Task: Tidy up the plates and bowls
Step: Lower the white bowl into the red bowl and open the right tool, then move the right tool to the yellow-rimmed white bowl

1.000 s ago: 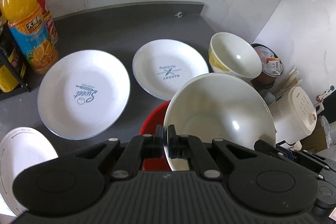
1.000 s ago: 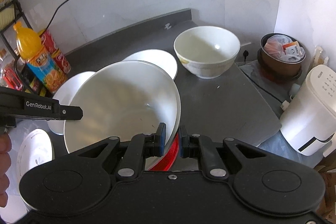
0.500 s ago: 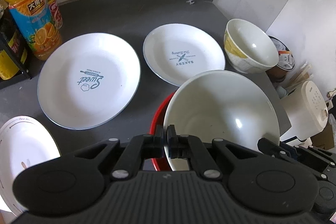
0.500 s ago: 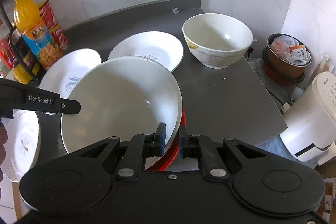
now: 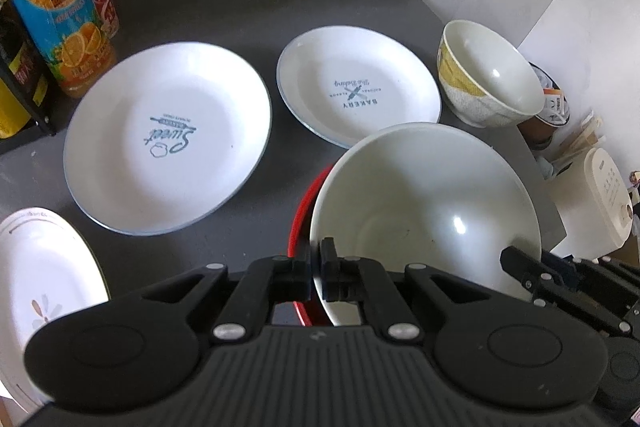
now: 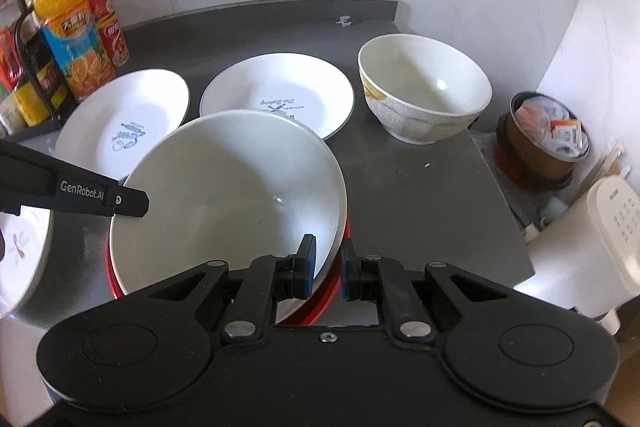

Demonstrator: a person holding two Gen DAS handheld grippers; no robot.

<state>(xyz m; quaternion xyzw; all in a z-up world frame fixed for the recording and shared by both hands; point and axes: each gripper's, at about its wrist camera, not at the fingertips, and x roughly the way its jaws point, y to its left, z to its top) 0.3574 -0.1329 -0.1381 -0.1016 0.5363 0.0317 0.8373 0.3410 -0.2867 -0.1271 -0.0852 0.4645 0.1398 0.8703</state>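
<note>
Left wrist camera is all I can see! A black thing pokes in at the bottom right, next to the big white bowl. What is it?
Observer: That is the right gripper. One finger sits inside the big white bowl, the other outside its rim.
Operator: Is it pinching only the white one?
Observer: It looks like both. The rim of the red bowl underneath also runs between its fingers.
Operator: Can you see my gripper from there?
Observer: Yes, the left gripper reaches in from the left side of that bowl, with GenRobot.AI printed in white along its side.
</note>
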